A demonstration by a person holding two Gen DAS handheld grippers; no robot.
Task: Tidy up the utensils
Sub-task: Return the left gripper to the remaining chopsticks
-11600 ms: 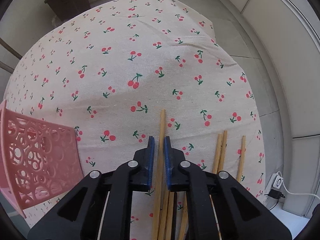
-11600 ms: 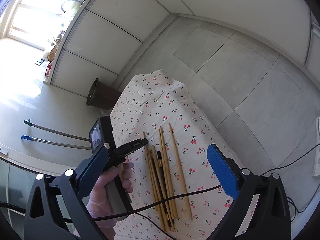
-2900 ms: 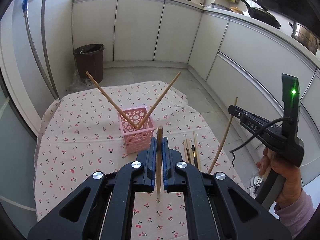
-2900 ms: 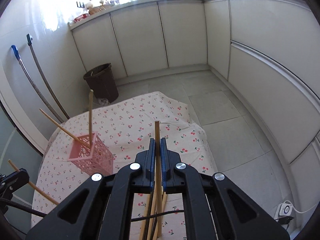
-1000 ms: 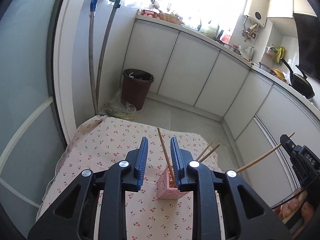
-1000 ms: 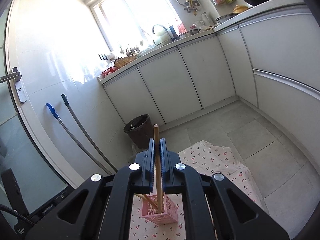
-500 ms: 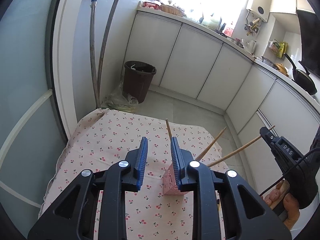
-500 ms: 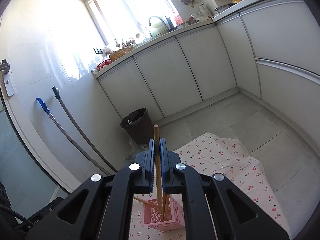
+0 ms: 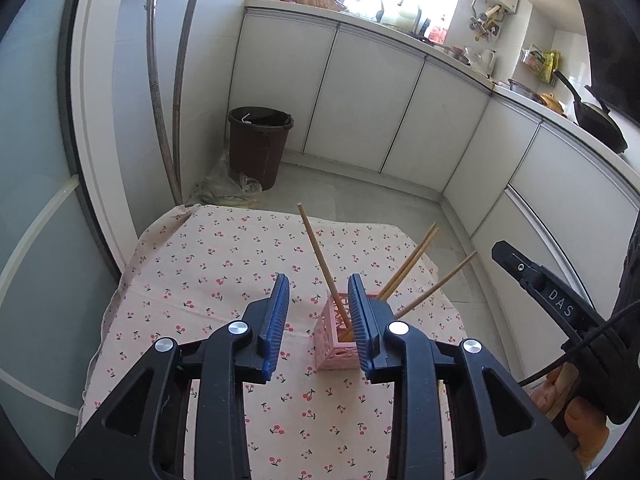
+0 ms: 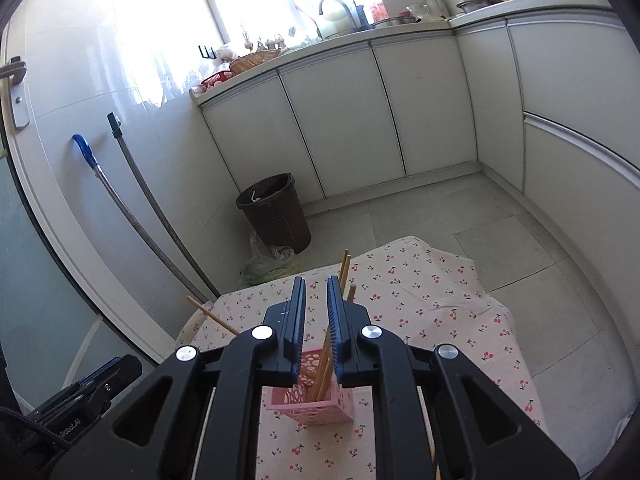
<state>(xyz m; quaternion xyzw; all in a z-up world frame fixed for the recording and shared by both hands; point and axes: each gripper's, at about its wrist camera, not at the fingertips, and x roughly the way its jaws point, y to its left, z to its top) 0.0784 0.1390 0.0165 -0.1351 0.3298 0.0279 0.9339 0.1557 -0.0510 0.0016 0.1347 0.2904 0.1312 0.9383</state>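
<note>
A pink perforated holder [image 9: 335, 349] stands on the cherry-print tablecloth [image 9: 224, 264] and holds several wooden chopsticks [image 9: 320, 258] that lean outward. My left gripper [image 9: 319, 300] is open and empty, above and in front of the holder. My right gripper [image 10: 316, 300] is open a little and empty, right above the holder [image 10: 316, 408]; chopsticks [image 10: 325, 364] stand in the holder below its jaws. The right gripper body shows at the right edge of the left wrist view [image 9: 552, 300].
A dark brown bin [image 9: 259, 145] stands on the floor beyond the table. Two mop handles [image 9: 160, 92] lean on the wall at left. White cabinets [image 10: 360, 120] line the back and right. A chopstick tip [image 10: 434, 468] lies on the cloth near the front.
My right gripper has opened and let go of its chopstick, which now stands in the holder. My left gripper stays open and has tilted down toward the table a little.
</note>
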